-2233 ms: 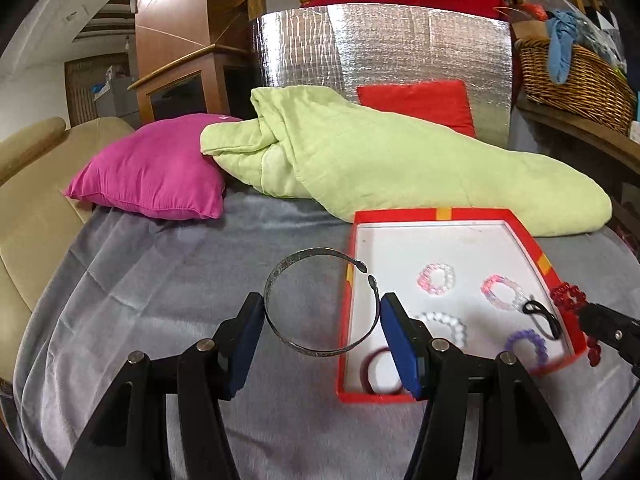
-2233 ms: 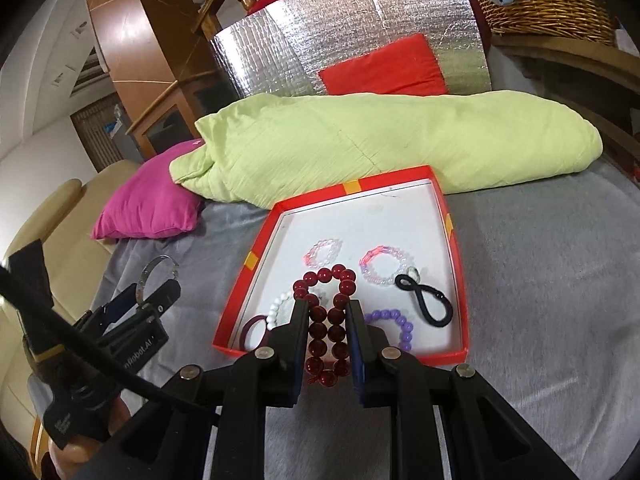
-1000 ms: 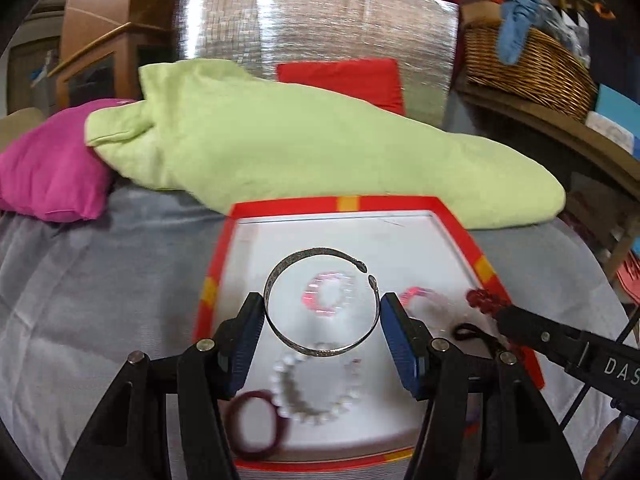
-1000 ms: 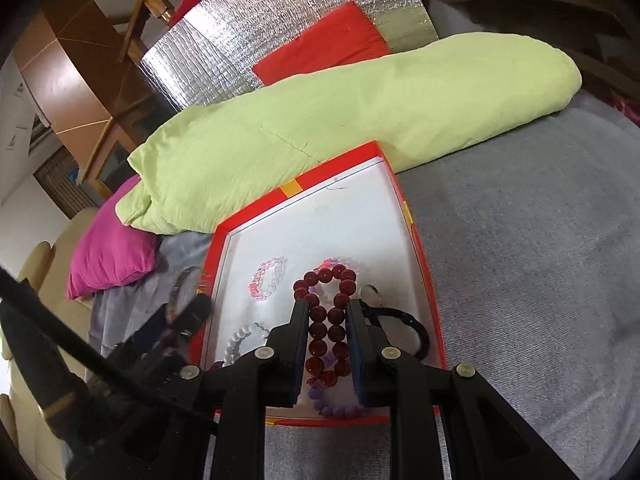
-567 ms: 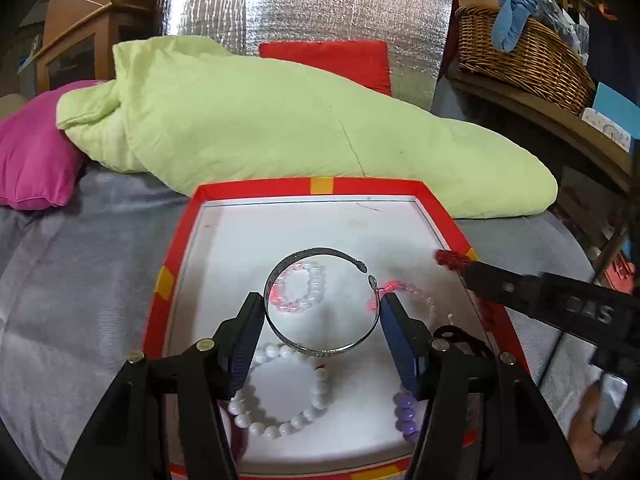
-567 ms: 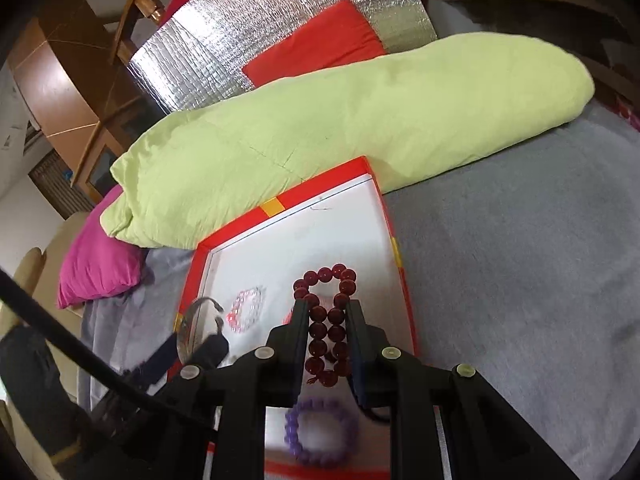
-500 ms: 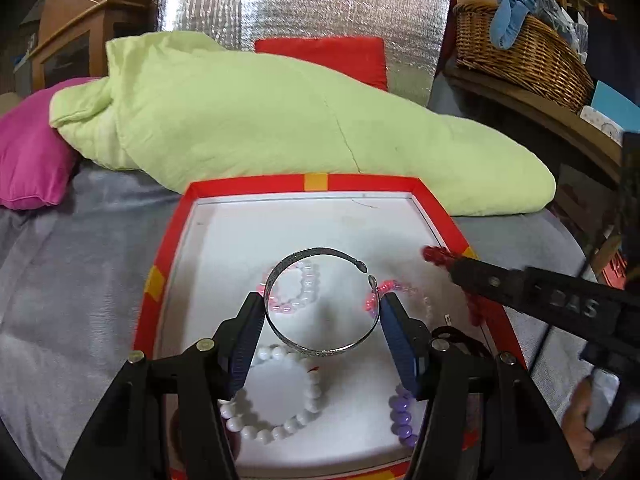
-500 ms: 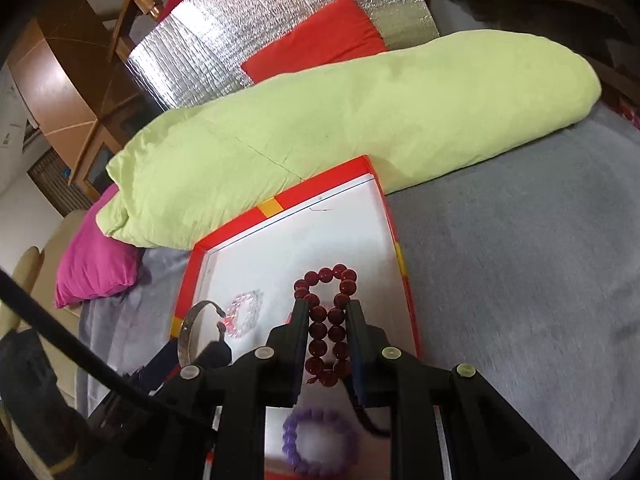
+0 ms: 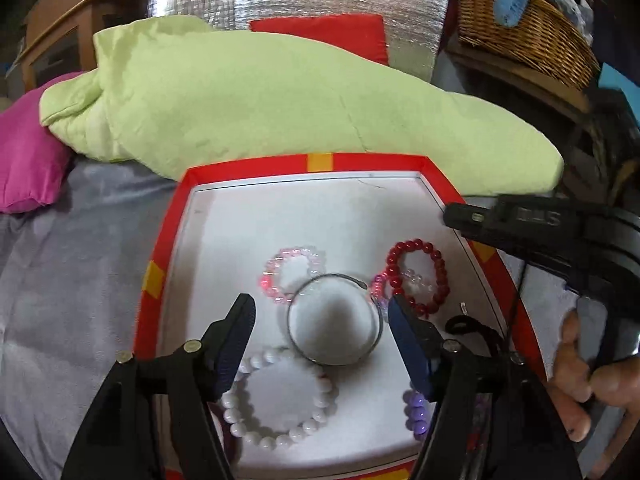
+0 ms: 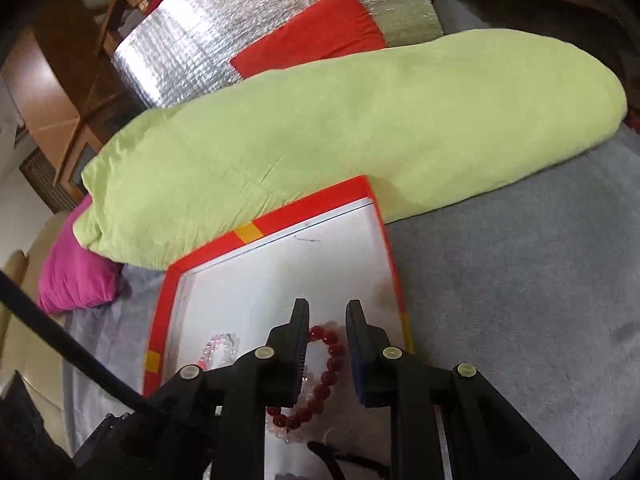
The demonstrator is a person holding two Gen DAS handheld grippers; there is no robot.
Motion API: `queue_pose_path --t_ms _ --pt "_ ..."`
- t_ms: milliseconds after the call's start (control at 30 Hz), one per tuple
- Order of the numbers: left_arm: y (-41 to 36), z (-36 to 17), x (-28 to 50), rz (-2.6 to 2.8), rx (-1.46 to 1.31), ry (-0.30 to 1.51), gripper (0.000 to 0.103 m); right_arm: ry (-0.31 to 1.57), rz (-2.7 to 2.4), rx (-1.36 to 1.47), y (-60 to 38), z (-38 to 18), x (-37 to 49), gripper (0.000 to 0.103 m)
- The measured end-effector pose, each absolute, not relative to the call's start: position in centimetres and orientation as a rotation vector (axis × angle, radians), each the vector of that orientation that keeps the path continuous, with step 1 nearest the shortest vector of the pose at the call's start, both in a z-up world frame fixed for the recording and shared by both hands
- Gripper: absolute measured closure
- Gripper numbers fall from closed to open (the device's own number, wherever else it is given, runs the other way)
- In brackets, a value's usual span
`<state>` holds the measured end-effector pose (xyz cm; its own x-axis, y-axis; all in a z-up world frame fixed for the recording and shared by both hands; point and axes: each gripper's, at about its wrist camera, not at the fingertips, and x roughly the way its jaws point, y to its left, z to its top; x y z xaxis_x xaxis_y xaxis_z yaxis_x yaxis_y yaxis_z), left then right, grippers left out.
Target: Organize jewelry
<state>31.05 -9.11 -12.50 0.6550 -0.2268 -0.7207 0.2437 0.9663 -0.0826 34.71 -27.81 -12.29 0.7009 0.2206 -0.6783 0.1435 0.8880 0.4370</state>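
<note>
A red-rimmed tray (image 9: pixel 160 280) with a white floor lies on the grey blanket. My left gripper (image 9: pixel 322 320) hangs low over it and its jaws are opening. The silver bangle (image 9: pixel 296 344) rests on the tray floor between the pads, touching neither. The dark red bead bracelet (image 9: pixel 440 276) lies flat in the tray, partly over a clear pink one. My right gripper (image 10: pixel 327 316) stands just above it, open by a narrow gap, with the beads (image 10: pixel 334 360) loose below. Its tip (image 9: pixel 452 216) shows at the tray's right rim.
In the tray also lie a pink bracelet (image 9: pixel 276 276), a white pearl bracelet (image 9: pixel 230 408), a purple one (image 9: pixel 414 412) and a black hair tie (image 9: pixel 460 326). A green quilt (image 9: pixel 280 112) runs behind the tray, with a magenta pillow (image 9: pixel 24 160) left and a wicker basket (image 9: pixel 520 32) right.
The left jaws have widened and the bangle has dropped from them onto the tray floor. The red bead bracelet has left the right gripper and now lies in the tray.
</note>
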Motion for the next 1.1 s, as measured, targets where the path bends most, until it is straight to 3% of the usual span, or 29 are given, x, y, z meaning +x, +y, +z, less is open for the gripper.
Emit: queue_pose_path --t_ms 433,600,1100 --pt "-6.0 -10.0 27.0 -0.128 0.055 0.806 0.03 0.826 0.067 0.402 -27.0 -9.3 28.1 0.08" --pt "-4.5 -9.3 24.5 -0.066 0.121 0.781 0.029 0.826 0.073 0.387 -26.0 -8.6 25.1 0.049" --pt "-0.5 -6.9 17.4 0.013 0.194 0.679 0.023 0.788 0.093 0.255 -21.6 -7.5 17.3 0.049"
